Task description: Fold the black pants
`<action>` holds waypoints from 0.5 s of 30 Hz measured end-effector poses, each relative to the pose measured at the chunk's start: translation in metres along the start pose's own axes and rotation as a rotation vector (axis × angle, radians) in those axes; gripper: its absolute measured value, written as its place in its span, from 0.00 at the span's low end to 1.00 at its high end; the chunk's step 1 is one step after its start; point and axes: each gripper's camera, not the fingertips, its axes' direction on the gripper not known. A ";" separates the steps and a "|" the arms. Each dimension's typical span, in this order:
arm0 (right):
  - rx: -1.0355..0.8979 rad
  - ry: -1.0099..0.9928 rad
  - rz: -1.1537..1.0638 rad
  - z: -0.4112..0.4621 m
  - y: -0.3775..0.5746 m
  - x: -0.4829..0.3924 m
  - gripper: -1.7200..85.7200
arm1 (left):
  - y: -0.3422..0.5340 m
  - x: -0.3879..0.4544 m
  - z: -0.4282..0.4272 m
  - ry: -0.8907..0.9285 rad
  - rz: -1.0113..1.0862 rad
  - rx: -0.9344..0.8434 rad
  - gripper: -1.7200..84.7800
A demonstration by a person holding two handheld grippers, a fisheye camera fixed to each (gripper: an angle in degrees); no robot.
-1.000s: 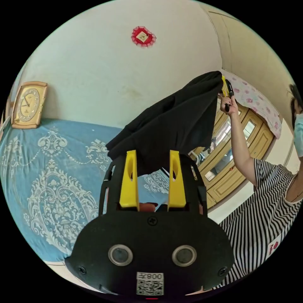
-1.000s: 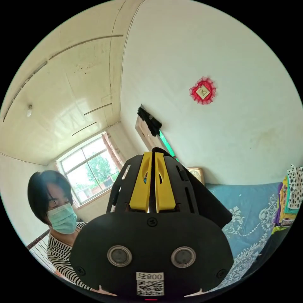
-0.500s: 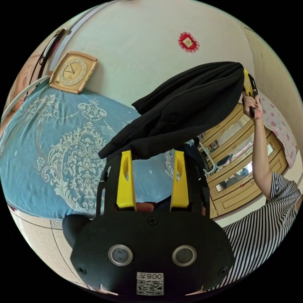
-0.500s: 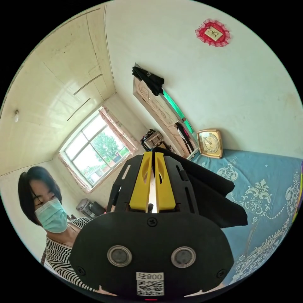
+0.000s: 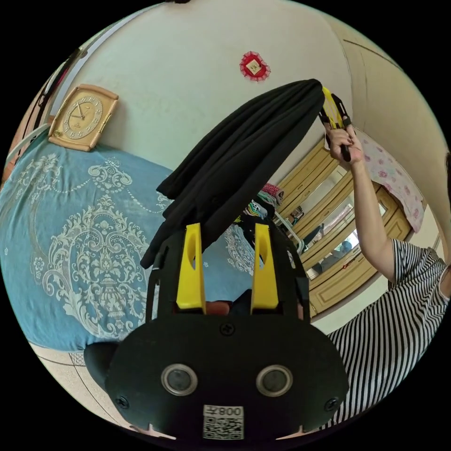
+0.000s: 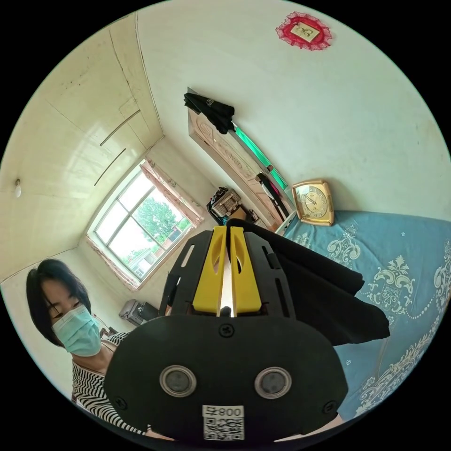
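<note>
Black pants (image 5: 244, 155) in right gripper (image 6: 224, 231)

— What sort of room is this?

— A bedroom in a home. A bed with a blue patterned bedspread (image 5: 70, 225) stands against a pale wall, and a framed clock (image 5: 82, 117) leans at its far edge.

— Anything else homely?

— A red ornament (image 5: 254, 66) on the wall, a wooden wardrobe (image 5: 338, 244) with glass doors to the right, and a curtained window (image 6: 141, 230).
</note>
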 end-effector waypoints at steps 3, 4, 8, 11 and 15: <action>-0.003 0.001 0.010 0.025 -0.004 0.004 0.03 | 0.008 -0.004 0.023 -0.076 0.010 -0.060 0.16; -0.003 0.004 0.014 0.034 -0.006 0.005 0.03 | 0.009 -0.009 0.032 -0.125 -0.006 -0.079 0.13; 0.004 0.029 0.011 0.057 -0.014 0.007 0.03 | 0.007 -0.028 0.048 -0.185 -0.028 -0.116 0.06; 0.060 0.019 -0.004 0.061 -0.018 0.009 0.03 | -0.001 -0.034 0.028 -0.251 -0.002 -0.068 0.05; 0.161 0.031 -0.023 0.046 -0.001 0.021 0.03 | -0.006 -0.030 -0.021 -0.316 0.095 0.047 0.04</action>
